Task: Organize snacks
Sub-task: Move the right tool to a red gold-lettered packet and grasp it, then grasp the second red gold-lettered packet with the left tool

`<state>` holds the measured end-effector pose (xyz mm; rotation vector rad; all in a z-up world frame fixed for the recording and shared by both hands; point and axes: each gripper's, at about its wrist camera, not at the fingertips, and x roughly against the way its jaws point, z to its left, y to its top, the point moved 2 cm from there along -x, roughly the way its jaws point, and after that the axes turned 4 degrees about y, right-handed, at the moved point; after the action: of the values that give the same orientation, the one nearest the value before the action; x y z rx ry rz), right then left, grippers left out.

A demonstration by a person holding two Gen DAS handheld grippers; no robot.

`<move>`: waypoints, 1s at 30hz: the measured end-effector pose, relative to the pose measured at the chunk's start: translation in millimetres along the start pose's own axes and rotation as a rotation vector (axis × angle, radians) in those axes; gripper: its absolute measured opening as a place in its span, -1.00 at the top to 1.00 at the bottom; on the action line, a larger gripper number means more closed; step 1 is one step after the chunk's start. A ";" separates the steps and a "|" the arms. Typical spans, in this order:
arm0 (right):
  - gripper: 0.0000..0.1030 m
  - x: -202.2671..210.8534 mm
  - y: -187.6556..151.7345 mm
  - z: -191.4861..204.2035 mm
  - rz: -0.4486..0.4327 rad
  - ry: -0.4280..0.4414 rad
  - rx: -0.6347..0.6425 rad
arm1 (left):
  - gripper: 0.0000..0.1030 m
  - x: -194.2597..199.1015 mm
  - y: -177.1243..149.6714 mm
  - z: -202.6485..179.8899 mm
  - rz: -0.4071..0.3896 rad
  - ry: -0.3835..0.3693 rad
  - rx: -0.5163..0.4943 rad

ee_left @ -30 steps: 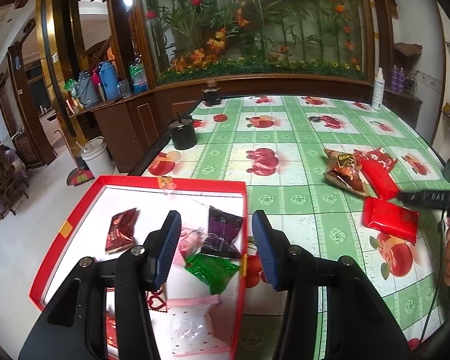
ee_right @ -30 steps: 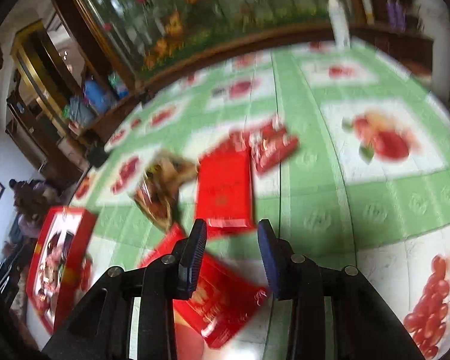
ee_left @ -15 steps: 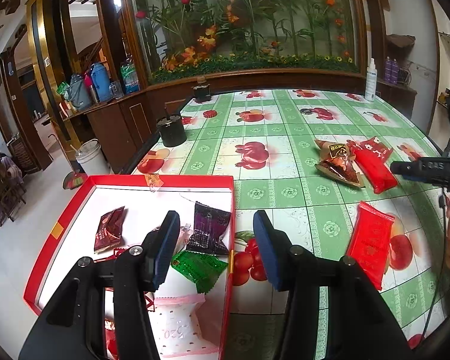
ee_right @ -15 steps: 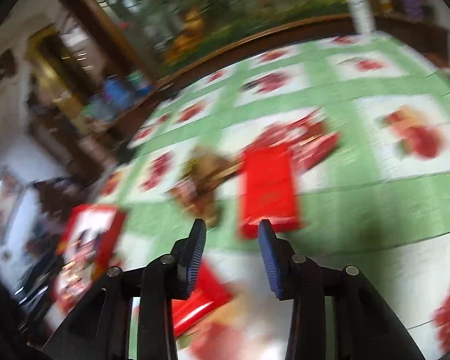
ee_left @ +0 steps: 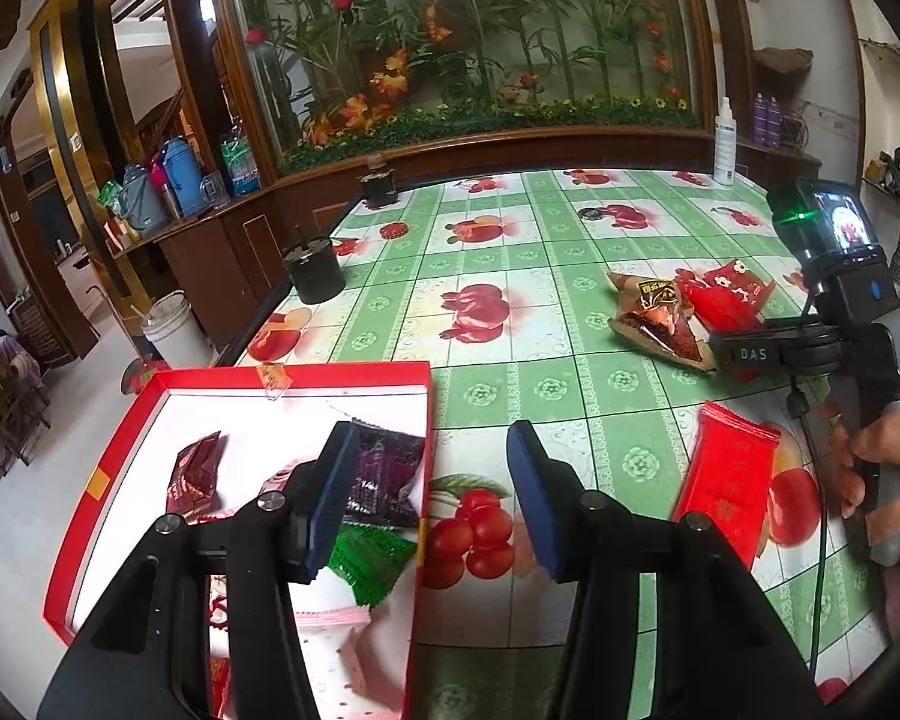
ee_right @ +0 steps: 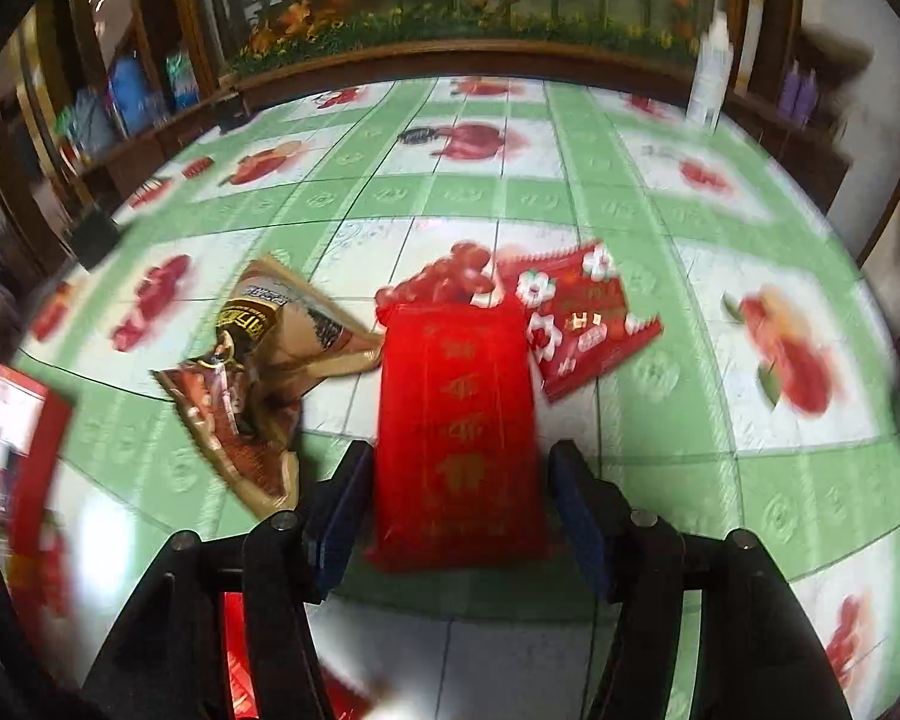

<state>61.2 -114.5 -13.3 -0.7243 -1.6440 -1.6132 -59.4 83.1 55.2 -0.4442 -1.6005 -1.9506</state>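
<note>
A red-rimmed white box (ee_left: 282, 373) holds a maroon packet (ee_left: 195, 471), a purple packet (ee_left: 384, 468), a green packet (ee_left: 369, 558) and pink wrappers. My left gripper (ee_left: 429, 501) is open over the box's right edge. My right gripper (ee_right: 456, 504) is open, its fingers either side of the near end of a long red packet (ee_right: 456, 414). Beside that packet lie a brown snack bag (ee_right: 258, 354) and a red flowered packet (ee_right: 582, 312). Another red packet (ee_left: 726, 480) lies near the front of the table.
The table wears a green and white fruit-print cloth (ee_left: 510, 312). A black round holder (ee_left: 313, 276) and a second black pot (ee_left: 379, 187) stand along the left edge. A white spray bottle (ee_left: 725, 141) stands at the back right. The red box also shows at left in the right wrist view (ee_right: 24, 420).
My right gripper has opened wider and swung to straddle the long red packet. The left view has shifted a little; the box contents lie as before.
</note>
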 end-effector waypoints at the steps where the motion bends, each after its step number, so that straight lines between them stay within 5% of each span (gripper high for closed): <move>1: -0.15 0.0 0.2 -0.7 0.001 0.006 -0.002 | 0.00 -0.8 0.3 -1.0 0.000 0.000 -0.002; 5: 0.07 0.8 0.7 -4.4 -0.005 0.010 0.004 | -0.10 -3.6 2.2 -7.3 0.002 0.004 -0.012; 30: 0.07 27.8 -24.4 -74.3 0.024 0.145 -0.144 | -0.10 -5.9 12.1 -56.1 0.015 -0.014 -0.117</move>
<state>32.9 -192.3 -7.9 -0.6791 -1.4230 -1.7375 -41.8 28.6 48.3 -0.5164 -1.4924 -2.0412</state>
